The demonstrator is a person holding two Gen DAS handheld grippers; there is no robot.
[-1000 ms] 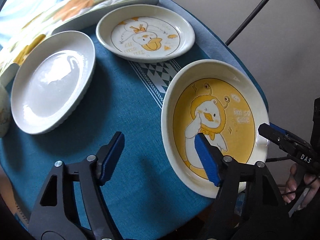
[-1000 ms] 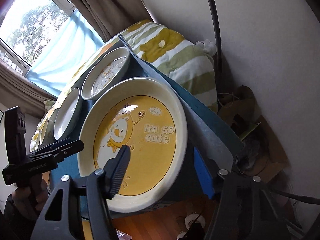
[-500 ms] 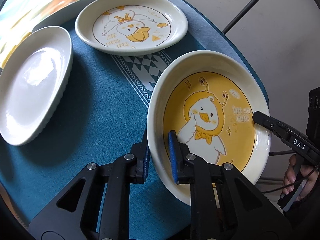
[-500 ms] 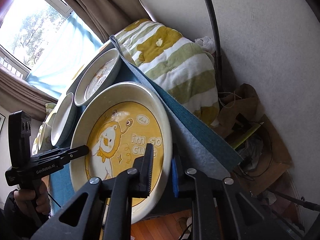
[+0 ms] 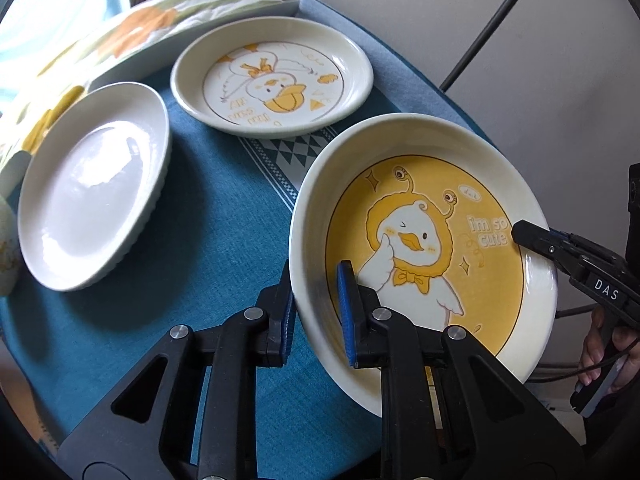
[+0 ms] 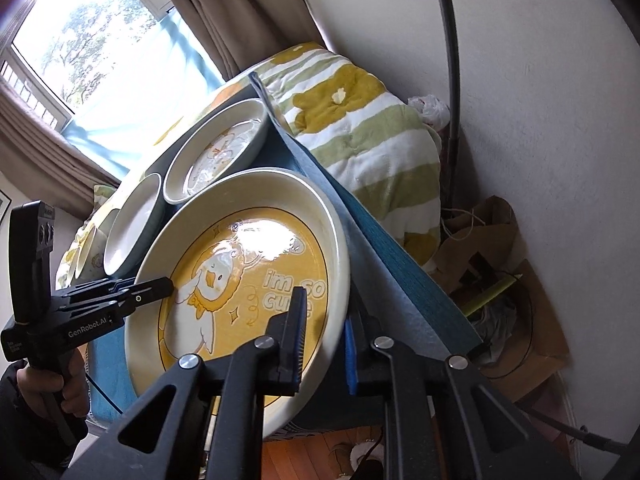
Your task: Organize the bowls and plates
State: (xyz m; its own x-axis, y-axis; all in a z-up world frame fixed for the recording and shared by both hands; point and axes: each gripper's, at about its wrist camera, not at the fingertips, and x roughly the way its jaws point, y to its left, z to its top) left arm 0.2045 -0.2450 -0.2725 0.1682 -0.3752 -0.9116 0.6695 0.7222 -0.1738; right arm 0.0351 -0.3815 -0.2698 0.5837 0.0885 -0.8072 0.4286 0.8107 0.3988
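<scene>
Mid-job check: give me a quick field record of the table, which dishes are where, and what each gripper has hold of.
surface: blue tablecloth
held dish: yellow duck plate, reading "i'm so cute", near edge of the table
left gripper: shut on the yellow duck plate's rim, one pad inside, one outside
right gripper: shut on the opposite rim of the same plate
other dishes: plain white plate at left; white duck plate at the back, both untouched
stacking: none yet, all three lie apart
</scene>
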